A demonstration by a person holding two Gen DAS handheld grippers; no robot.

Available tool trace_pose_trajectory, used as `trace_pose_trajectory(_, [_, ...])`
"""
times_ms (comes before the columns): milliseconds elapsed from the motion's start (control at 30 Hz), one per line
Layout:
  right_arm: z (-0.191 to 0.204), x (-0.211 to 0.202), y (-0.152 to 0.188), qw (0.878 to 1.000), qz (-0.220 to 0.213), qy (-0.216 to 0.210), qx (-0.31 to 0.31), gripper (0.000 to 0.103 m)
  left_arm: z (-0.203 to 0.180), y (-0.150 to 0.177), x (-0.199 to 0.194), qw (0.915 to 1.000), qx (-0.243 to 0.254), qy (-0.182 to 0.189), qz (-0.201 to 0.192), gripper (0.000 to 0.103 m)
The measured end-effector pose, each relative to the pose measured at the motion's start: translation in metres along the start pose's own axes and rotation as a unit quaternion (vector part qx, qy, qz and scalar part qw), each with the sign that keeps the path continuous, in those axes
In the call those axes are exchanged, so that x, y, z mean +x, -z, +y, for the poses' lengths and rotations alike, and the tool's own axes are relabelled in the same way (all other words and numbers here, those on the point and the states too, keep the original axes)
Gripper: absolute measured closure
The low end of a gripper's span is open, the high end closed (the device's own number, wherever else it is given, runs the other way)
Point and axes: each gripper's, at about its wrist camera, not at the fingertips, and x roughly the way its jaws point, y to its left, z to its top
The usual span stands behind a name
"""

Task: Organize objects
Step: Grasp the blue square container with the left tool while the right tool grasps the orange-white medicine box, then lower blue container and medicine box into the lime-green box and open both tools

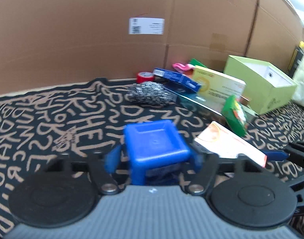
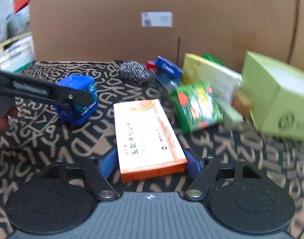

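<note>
The blue square plastic tub is sitting between your left gripper's blue pads; contact is unclear through the blur. The flat orange-and-white cardboard box is lying between your right gripper's spread, released pads on the black cloth with tan lettering. Farther back, a steel wool scourer and an open lime-green box are resting near the brown cardboard wall.
</note>
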Motion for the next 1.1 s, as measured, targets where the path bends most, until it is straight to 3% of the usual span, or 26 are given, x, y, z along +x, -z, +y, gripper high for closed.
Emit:
trace_pose_trajectory(133, [0.006, -0.012, 0.001, 0.999, -0.002, -0.041, 0.003, 0.023, -0.004, -0.002, 0.004, 1.0000, 0.007, -0.003, -0.002, 0.038])
trace_pose_trajectory(167, [0.007, -0.011, -0.001, 0.999, -0.004, -0.036, -0.002, 0.022, -0.005, -0.002, 0.004, 1.0000, 0.007, -0.006, -0.004, 0.036])
trace_pose_trajectory(200, [0.009, -0.008, -0.003, 1.000, -0.008, -0.026, -0.010, 0.022, -0.006, -0.002, 0.004, 0.9999, 0.008, -0.010, -0.005, 0.028])
trace_pose_trajectory(267, [0.014, -0.003, -0.008, 1.000, -0.012, 0.000, -0.024, 0.022, -0.008, -0.001, 0.005, 0.9997, 0.012, -0.018, -0.008, 0.026])
trace_pose_trajectory(333, [0.018, 0.002, -0.011, 0.999, -0.014, 0.008, -0.029, 0.022, -0.008, -0.001, 0.008, 0.9997, 0.016, -0.016, -0.004, 0.032])
trace_pose_trajectory(500, [0.017, 0.016, -0.016, 0.999, -0.006, 0.018, -0.035, 0.022, -0.009, 0.001, 0.019, 0.9997, 0.016, -0.012, 0.011, 0.033])
trace_pose_trajectory(533, [0.016, 0.018, -0.016, 0.999, -0.007, 0.020, -0.034, 0.024, -0.009, 0.001, 0.021, 0.9997, 0.015, -0.012, 0.015, 0.041])
trace_pose_trajectory(633, [0.012, 0.017, -0.015, 1.000, -0.008, 0.001, -0.018, 0.033, -0.008, 0.001, 0.020, 0.9998, 0.012, -0.008, 0.016, 0.042])
trace_pose_trajectory(833, [0.006, -0.002, -0.012, 1.000, -0.029, -0.007, -0.009, 0.033, -0.018, -0.008, 0.002, 0.9996, 0.014, 0.023, -0.003, 0.045])
trace_pose_trajectory(967, [-0.010, -0.028, -0.016, 0.998, -0.058, -0.001, 0.011, 0.033, -0.034, -0.028, -0.008, 0.9970, 0.022, 0.071, -0.022, 0.047])
trace_pose_trajectory(1100, [-0.032, -0.049, -0.023, 0.996, -0.083, 0.035, 0.017, 0.033, -0.060, -0.050, -0.012, 0.9907, 0.045, 0.123, -0.038, 0.047])
